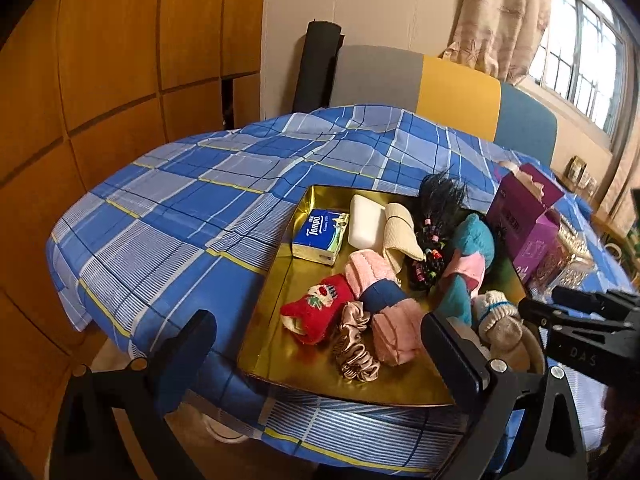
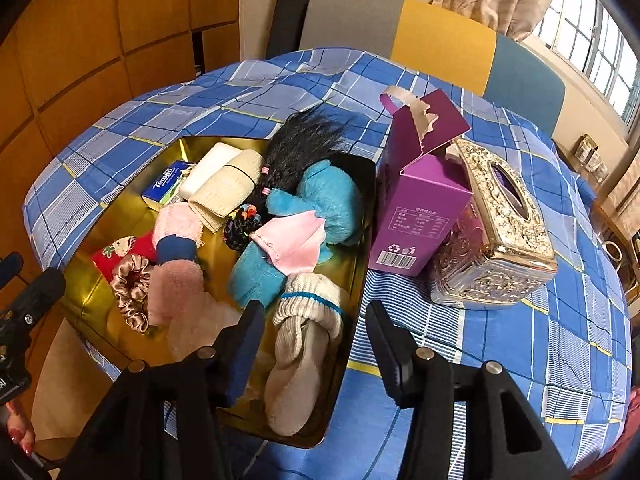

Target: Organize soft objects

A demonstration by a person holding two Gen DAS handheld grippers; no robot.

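Right tongs [image 2: 316,344] sit lower centre, jaws parted and gripping nothing, straddling the cream knitted sock with a teal stripe [image 2: 306,336] lying in the gold metal tray [image 2: 352,280]. Sock looks light, floppy and squashy; pinch the bunched cuff. Left tongs [image 1: 320,344] gape wide, empty, over the tray's near edge. Only the right view shows the ornate silver tissue box [image 2: 496,232] fully, beside the purple carton [image 2: 416,216].

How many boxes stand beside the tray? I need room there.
2: a purple carton right against the tray, and a gold tissue box beyond it.
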